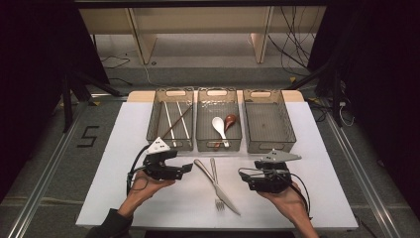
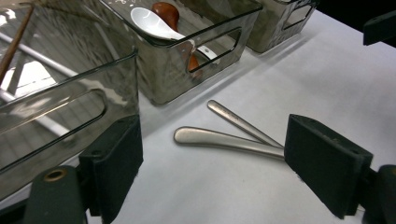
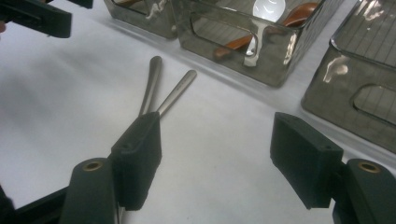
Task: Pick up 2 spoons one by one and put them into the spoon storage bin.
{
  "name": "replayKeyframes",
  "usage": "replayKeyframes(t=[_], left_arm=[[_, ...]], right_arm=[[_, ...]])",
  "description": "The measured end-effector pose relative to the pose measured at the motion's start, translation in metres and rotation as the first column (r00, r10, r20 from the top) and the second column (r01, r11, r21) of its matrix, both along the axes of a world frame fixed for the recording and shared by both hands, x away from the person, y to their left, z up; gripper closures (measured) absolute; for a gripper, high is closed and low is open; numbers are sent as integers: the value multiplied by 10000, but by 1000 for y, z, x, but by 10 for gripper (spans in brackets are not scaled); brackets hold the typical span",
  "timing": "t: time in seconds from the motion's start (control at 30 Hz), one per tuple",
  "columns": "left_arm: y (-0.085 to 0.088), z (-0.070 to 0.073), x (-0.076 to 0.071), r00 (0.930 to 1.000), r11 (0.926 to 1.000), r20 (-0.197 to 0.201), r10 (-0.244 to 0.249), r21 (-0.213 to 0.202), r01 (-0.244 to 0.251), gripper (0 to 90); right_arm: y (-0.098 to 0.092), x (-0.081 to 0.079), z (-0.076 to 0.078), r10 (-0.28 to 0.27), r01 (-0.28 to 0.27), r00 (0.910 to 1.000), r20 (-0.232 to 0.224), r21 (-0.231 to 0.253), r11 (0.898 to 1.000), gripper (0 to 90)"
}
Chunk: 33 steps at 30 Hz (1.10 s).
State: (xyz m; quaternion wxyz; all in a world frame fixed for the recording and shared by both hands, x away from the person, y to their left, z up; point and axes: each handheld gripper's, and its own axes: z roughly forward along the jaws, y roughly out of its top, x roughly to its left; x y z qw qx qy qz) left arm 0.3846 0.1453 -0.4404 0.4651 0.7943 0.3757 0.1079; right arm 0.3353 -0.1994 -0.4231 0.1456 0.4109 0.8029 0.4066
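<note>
Both sets of jaws stand wide apart with nothing between the pads. Left gripper (image 2: 212,161) looks along the table at two metal handles; right gripper (image 3: 219,161) has the same pair just past its left pad.

The knife (image 1: 218,184) and fork (image 1: 216,186) lie crossed on the white table (image 1: 317,198), between my two hands, near the front edge and apart from the bins. Neither is touched.

Beyond them, three clear bins in a row. Left bin (image 1: 154,121): chopsticks (image 1: 176,124), sorted. Middle bin (image 1: 200,139): white spoon (image 1: 218,125) and brown spoon (image 1: 230,120), sorted. Right bin (image 1: 289,124): nothing inside.

My reading: sorting cutlery by kind; two of three bins filled. Remaining: pick up knife and fork, probably for the right bin. No grasp begun yet.
</note>
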Motion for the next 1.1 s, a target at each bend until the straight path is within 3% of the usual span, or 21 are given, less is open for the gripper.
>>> replayKeyframes(t=[0.27,0.43,0.77,0.93,1.1], left_arm=[[-23,-2,15,9982,9957,69,-593,710,586,254],[-33,-4,21,9959,9915,55,-905,947,896,323],[-51,-11,33,9916,9805,36,-1295,1496,1276,539],[-61,-21,38,9869,9655,-103,-1607,2059,1594,712],[-67,-30,44,9842,9557,-321,-1743,2352,1770,827]], right_arm=[[-15,-16,-4,-218,217,9998,43,184,9996,341],[-23,-25,-9,-363,366,9993,-84,277,9989,341],[-26,-34,-12,-381,384,9992,-94,329,9987,339],[-28,-36,-13,-395,398,9992,-117,335,9986,339],[-27,-36,-15,-330,336,9993,-177,330,9989,339]])
